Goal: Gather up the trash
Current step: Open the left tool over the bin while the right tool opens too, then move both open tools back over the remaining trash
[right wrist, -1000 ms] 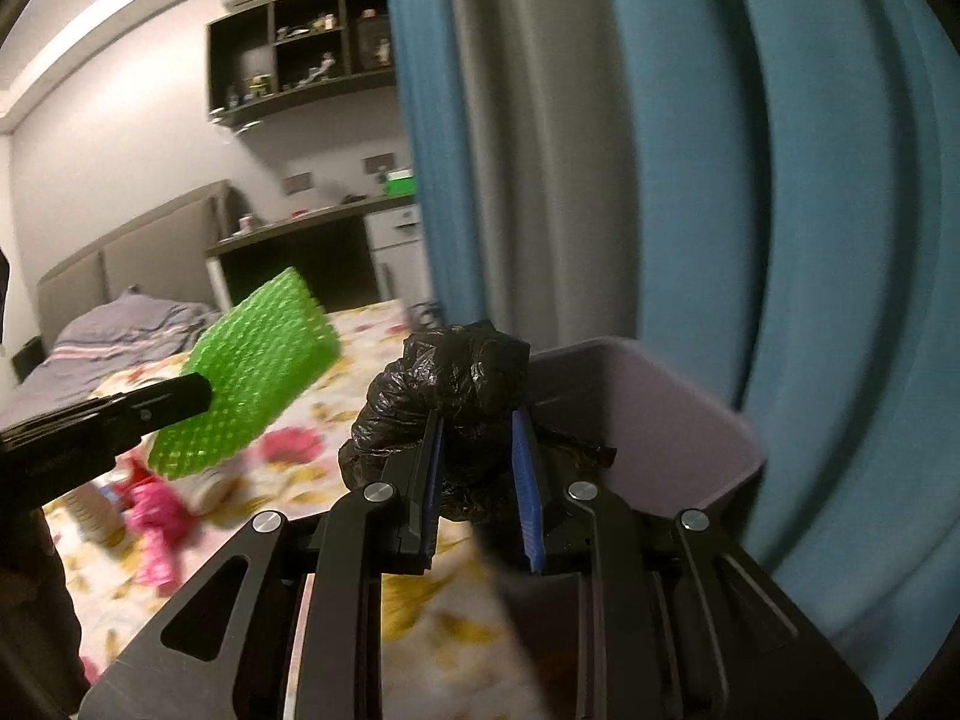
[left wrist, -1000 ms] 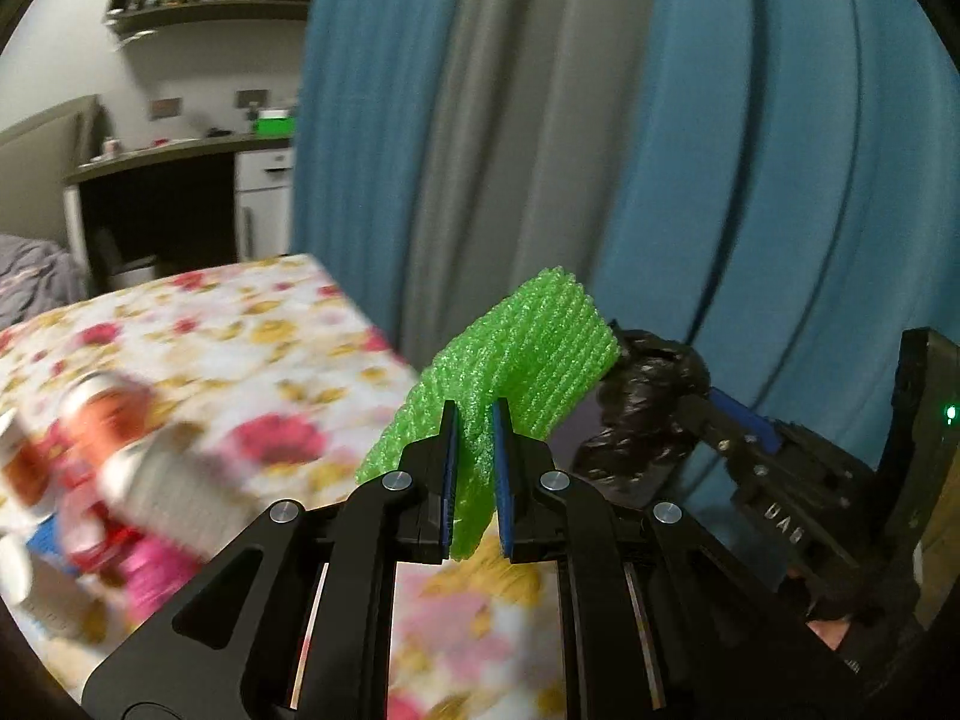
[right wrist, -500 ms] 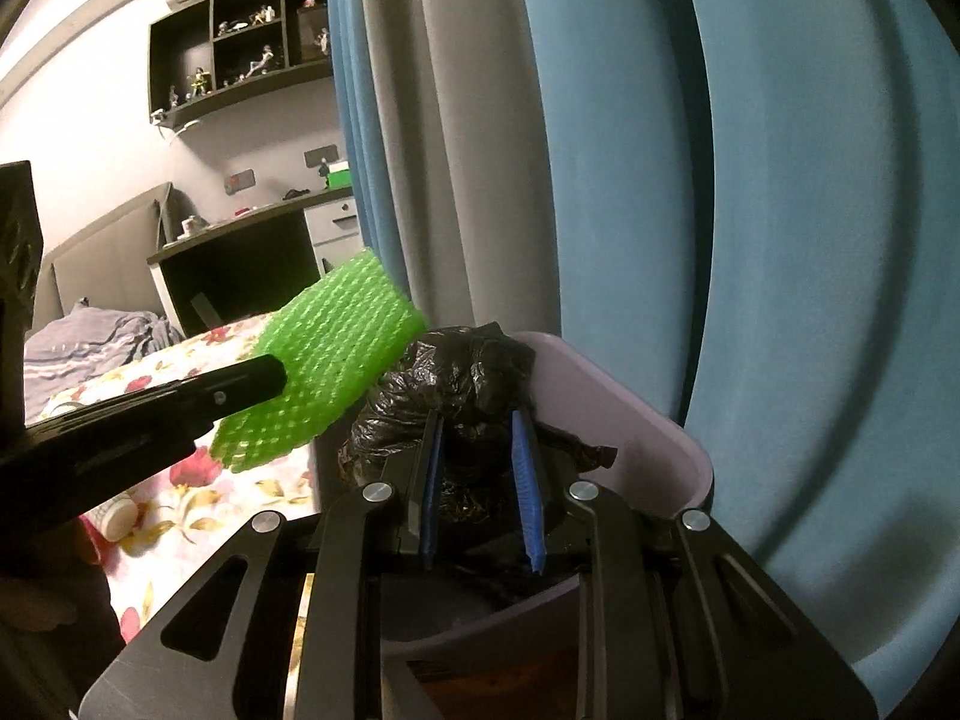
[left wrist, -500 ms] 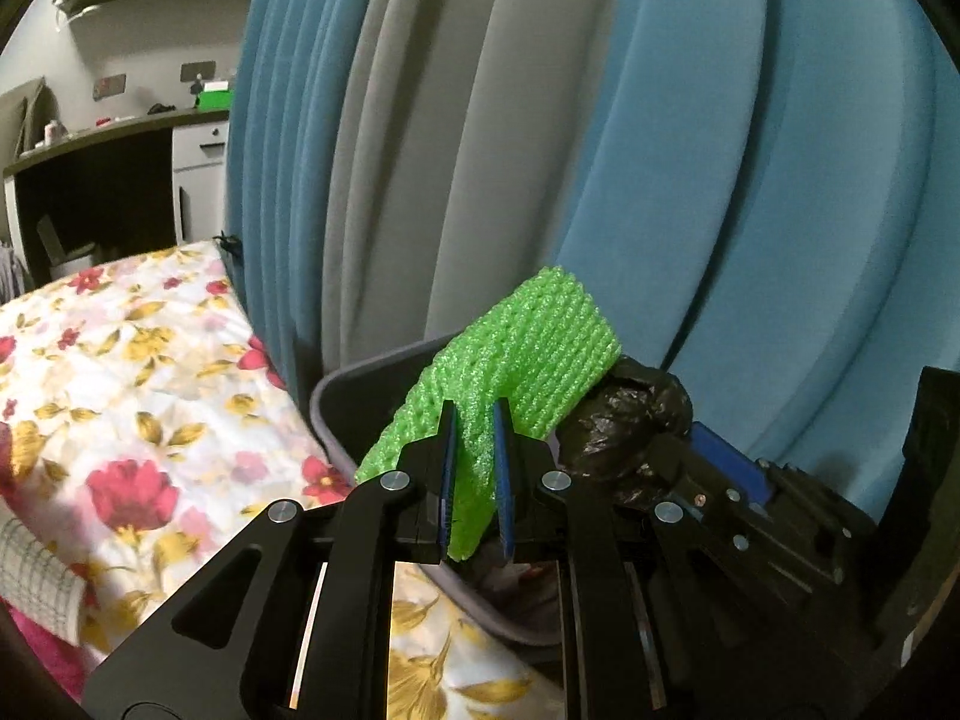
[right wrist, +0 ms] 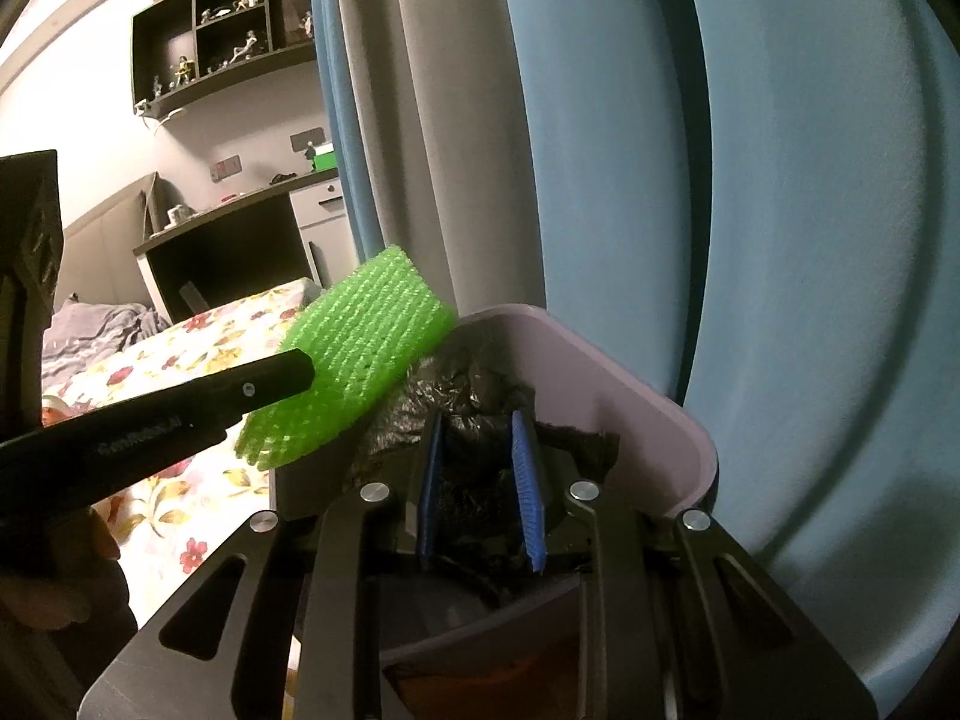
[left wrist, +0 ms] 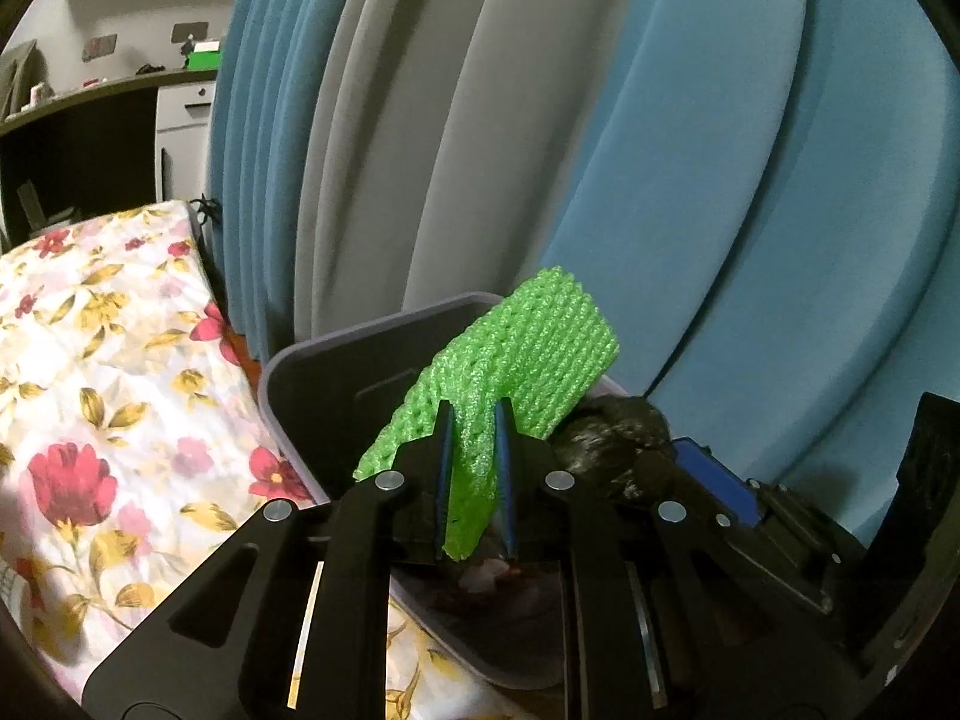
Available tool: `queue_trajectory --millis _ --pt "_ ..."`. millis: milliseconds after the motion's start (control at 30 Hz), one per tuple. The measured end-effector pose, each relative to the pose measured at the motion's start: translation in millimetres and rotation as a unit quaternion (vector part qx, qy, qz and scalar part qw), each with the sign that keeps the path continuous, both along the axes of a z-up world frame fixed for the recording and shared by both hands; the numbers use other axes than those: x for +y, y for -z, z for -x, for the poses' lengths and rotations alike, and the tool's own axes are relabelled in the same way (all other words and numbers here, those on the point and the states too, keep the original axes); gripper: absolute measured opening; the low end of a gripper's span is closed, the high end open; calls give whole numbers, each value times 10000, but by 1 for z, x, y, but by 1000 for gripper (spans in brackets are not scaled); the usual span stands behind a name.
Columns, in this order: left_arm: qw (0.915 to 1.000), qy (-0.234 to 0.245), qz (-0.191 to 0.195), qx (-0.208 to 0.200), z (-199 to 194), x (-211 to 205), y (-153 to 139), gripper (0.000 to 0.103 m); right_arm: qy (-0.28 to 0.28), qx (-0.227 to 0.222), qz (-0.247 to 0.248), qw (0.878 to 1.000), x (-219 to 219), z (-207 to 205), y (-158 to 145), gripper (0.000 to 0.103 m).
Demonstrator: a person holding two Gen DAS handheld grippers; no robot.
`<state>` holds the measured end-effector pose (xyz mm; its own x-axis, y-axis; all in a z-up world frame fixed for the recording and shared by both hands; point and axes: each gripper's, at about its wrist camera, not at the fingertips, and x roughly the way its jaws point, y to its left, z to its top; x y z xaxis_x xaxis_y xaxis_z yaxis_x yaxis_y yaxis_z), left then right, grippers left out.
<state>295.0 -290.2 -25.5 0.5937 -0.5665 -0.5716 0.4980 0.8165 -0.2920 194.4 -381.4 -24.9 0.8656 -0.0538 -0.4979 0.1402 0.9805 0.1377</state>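
Over the grey bin (left wrist: pixel 288 378) now: left gripper (left wrist: pixel 472 420) pinched tight on green foam netting (left wrist: pixel 528 354), right gripper (right wrist: pixel 477 438) clamped on a crumpled black plastic bag (right wrist: pixel 474 384). Best lowered inside the rim, then opened fully — light foam clings to pads, drifts toward the floral bedspread (left wrist: pixel 90 360).

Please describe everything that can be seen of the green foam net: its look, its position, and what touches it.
The green foam net is a bright green sleeve of soft, mesh-patterned foam, flattened and bent. The left tool is shut on its lower part, between the blue pads, so one end hangs down while the wider end tilts up and to the right. It is held in the air above the open grey bin, beside the crumpled black plastic bag in the right tool. Whether net and bag touch is unclear.
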Motion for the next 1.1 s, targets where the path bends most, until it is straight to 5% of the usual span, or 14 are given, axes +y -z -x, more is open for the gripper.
queue_trajectory --millis 133,267,367,667,1100 --pt "9999 104 79 88 -5 0 4 24 -3 45 -6 10000 -3 -1 2 25" --pt "9998 -147 160 30 -5 11 3 74 83 93 -27 9999 -8 0 4 41" --pt "9993 -353 98 -117 -1 20 0 87 148 62 -28 9999 -10 4 5 52" --pt "9954 -896 -98 -334 24 57 -9 95 238 -118 44 9996 -5 17 -3 79" --pt "9824 -1660 -448 -729 81 126 -21 97 131 -393 45 9991 20 41 -18 86"
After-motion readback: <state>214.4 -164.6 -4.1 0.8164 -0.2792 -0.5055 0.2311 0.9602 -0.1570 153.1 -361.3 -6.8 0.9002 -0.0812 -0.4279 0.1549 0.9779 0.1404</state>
